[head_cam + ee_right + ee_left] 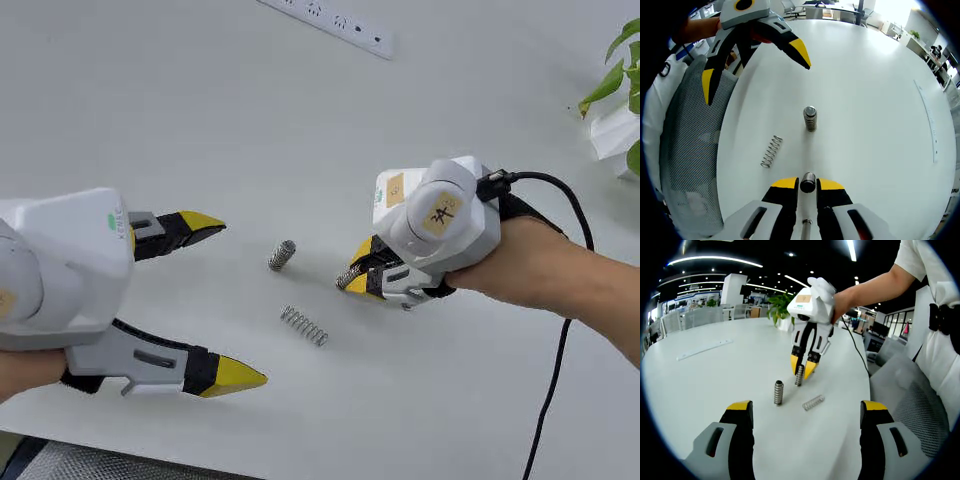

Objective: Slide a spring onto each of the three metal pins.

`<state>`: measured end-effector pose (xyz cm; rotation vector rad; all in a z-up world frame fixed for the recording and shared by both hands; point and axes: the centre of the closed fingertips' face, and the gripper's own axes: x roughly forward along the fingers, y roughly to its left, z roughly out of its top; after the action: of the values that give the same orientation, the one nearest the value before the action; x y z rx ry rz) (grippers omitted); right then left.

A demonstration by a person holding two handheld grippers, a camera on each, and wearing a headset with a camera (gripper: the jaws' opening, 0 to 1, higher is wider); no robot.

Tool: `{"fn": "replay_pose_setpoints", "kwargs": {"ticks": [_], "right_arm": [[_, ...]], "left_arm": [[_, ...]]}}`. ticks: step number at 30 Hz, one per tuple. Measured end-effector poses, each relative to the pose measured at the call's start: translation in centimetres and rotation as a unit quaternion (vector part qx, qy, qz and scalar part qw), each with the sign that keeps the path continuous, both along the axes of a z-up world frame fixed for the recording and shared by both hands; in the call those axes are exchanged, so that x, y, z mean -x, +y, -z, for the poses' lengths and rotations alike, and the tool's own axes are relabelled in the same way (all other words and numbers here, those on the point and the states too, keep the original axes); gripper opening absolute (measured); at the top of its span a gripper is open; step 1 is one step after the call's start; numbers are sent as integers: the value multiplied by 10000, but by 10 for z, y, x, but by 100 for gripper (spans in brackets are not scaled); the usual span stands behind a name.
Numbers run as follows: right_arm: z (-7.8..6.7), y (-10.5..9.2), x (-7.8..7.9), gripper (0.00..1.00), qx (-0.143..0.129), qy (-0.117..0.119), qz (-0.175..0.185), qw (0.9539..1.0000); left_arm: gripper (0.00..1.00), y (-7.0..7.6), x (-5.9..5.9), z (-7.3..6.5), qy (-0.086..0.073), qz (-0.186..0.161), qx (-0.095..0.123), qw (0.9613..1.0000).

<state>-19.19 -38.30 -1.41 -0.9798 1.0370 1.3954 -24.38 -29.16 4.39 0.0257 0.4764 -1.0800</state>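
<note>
A white table (pixel 200 100) carries the work. The left gripper (pixel 232 300) hovers over it with jaws spread wide and empty, probably ready to help. The right gripper (pixel 360 272) is clamped on a spring-covered pin (pixel 347 278), its end at the tabletop, likely to stand it up. Between the grippers a second pin (pixel 282 255) stands upright wearing its spring. A loose spring (pixel 304 326) lies near it, apparently meant for a third pin.
</note>
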Motion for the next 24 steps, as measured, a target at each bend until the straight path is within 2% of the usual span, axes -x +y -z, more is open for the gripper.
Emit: {"fn": "replay_pose_setpoints", "kwargs": {"ticks": [9,24], "right_arm": [[-7,0,-3,16,-209,12,250,9995],[-23,-1,-5,32,-607,-114,564,9965]], "left_arm": [[87,-2,0,-2,-40,65,-74,9999],[87,0,4,-3,-58,108,-216,9997]]}}
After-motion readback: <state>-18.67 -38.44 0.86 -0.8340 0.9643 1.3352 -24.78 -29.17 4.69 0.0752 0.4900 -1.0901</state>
